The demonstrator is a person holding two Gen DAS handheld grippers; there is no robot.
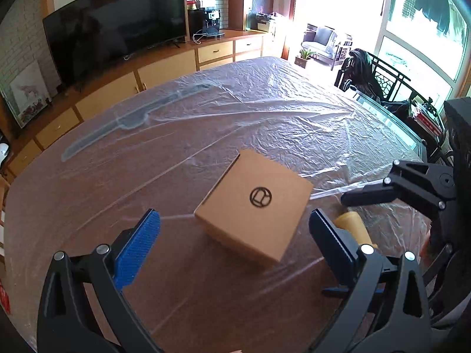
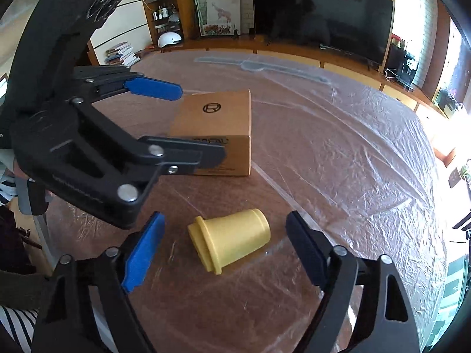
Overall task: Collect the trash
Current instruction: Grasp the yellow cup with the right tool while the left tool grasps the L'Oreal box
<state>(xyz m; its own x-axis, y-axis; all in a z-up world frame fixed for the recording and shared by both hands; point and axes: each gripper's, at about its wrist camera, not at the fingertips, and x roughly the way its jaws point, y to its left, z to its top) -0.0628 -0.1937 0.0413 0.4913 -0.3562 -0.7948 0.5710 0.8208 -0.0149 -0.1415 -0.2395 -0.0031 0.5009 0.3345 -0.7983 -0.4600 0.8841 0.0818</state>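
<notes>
A small brown cardboard box (image 1: 253, 203) with a round black logo lies on the plastic-covered table (image 1: 206, 111). My left gripper (image 1: 235, 220) is open, its blue pads either side of the box's near end, not touching it. The box (image 2: 217, 123) and the left gripper (image 2: 191, 120) also show in the right wrist view. A yellow plastic cup (image 2: 229, 239) lies on its side, rim toward me. My right gripper (image 2: 225, 235) is open around it with gaps on both sides. In the left wrist view the cup (image 1: 353, 226) peeks out behind the right pad, and the right gripper (image 1: 382, 194) shows at the right.
Clear wrinkled plastic sheet covers the brown table (image 2: 353, 147). A large dark TV (image 1: 117, 35) stands on a wooden cabinet beyond the far edge. A dark chair with a bag (image 1: 365, 73) stands at the table's right side. A person's striped sleeve (image 2: 14, 323) is at bottom left.
</notes>
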